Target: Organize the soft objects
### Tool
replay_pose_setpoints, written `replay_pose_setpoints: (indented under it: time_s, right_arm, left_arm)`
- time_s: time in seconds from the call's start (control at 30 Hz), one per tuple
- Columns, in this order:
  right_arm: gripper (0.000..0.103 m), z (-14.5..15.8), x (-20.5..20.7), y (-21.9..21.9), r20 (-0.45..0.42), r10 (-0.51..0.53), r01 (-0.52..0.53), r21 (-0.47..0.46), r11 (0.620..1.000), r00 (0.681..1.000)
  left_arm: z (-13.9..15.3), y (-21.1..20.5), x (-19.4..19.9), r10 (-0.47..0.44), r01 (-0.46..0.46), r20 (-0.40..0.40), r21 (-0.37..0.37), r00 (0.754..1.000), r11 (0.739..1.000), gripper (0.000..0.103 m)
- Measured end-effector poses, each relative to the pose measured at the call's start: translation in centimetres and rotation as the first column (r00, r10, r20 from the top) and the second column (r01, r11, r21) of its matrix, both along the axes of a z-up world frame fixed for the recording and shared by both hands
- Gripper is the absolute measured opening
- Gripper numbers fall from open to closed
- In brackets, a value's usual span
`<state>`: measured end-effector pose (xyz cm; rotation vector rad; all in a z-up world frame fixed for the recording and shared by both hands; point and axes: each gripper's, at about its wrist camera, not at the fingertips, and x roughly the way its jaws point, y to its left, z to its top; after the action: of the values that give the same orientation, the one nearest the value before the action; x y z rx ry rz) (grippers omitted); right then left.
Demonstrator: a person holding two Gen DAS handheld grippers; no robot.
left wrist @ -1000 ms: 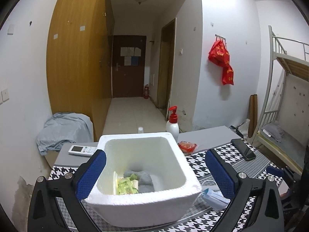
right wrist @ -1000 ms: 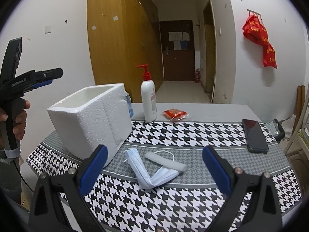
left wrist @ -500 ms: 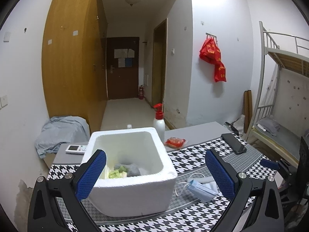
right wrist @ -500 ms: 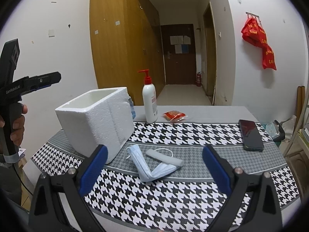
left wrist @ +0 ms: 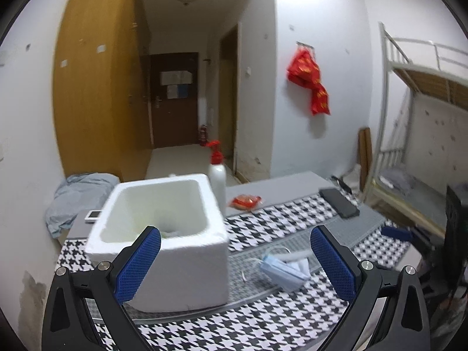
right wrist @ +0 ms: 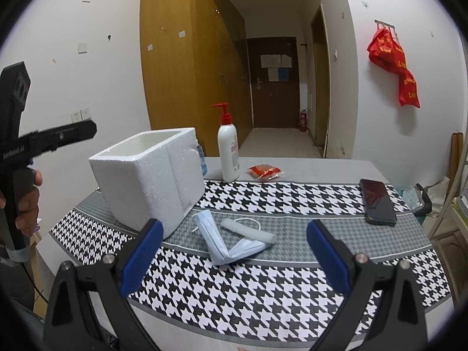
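A white foam box (left wrist: pixel 163 234) (right wrist: pixel 149 178) stands on the left of the houndstooth tablecloth (right wrist: pixel 263 286); only a sliver of soft items shows inside it. Right of the box lies a blue face mask (right wrist: pixel 226 244) (left wrist: pixel 285 270) with a grey strip (right wrist: pixel 248 231) across it. My left gripper (left wrist: pixel 234 260) is open and empty, held back from the box's near wall. My right gripper (right wrist: pixel 234 259) is open and empty, hovering before the mask. In the right wrist view, a hand holds the left gripper's handle (right wrist: pixel 17 158) at the far left.
A white pump bottle (right wrist: pixel 228 152) with a red top and a red snack packet (right wrist: pixel 264 172) sit behind the box. A black phone (right wrist: pixel 377 201) lies at the right. A white remote (left wrist: pixel 93 215) rests left of the box. A bunk bed (left wrist: pixel 415 134) stands right.
Both grippers have pulled back and up from the table, so box and mask look smaller. The left view has swung rightward; the box's contents are mostly hidden now. Both stay open.
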<state>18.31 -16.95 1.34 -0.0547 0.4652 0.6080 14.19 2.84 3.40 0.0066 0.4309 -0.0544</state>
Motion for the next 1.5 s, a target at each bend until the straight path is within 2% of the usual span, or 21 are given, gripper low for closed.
replay_pose_setpoints:
  time_s: [0.23,0.43,0.9,1.07,1.2,1.5]
  right_arm:
    - [0.1,-0.9,0.4,-0.2,-0.032,0.002,-0.003,-0.006,1.0,0.999]
    - [0.1,-1.7,0.7,-0.6,-0.055,-0.007,0.007,-0.011,1.0,0.998]
    - [0.1,-3.5,1.6,-1.5,-0.087,-0.057,0.054,-0.039,0.998,0.995]
    - [0.1,-4.0,1.8,-1.8,-0.099,-0.065,0.061,-0.046,0.997,0.993]
    - [0.1,-4.5,2.0,-1.8,-0.106,-0.067,0.062,-0.051,0.997,0.992]
    - [0.1,-5.5,3.0,-2.1,-0.129,-0.067,0.059,-0.064,0.996,0.989]
  left_arm:
    - [-1.8,-1.5,0.1,-0.036,0.036,-0.023,-0.008,0.999,0.999,0.102]
    - [-3.3,-3.2,0.7,-0.083,0.084,-0.052,0.016,0.995,0.996,0.102]
    - [-6.5,-5.2,2.4,-0.139,0.139,-0.104,-0.007,0.985,0.99,0.102]
    - [-7.5,-5.1,3.3,-0.134,0.13,-0.139,-0.04,0.981,0.991,0.102]
    - [-8.3,-5.5,3.7,-0.114,0.112,-0.15,-0.022,0.982,0.994,0.102]
    - [-10.2,-6.1,5.2,-0.086,0.078,-0.219,-0.042,0.972,0.996,0.1]
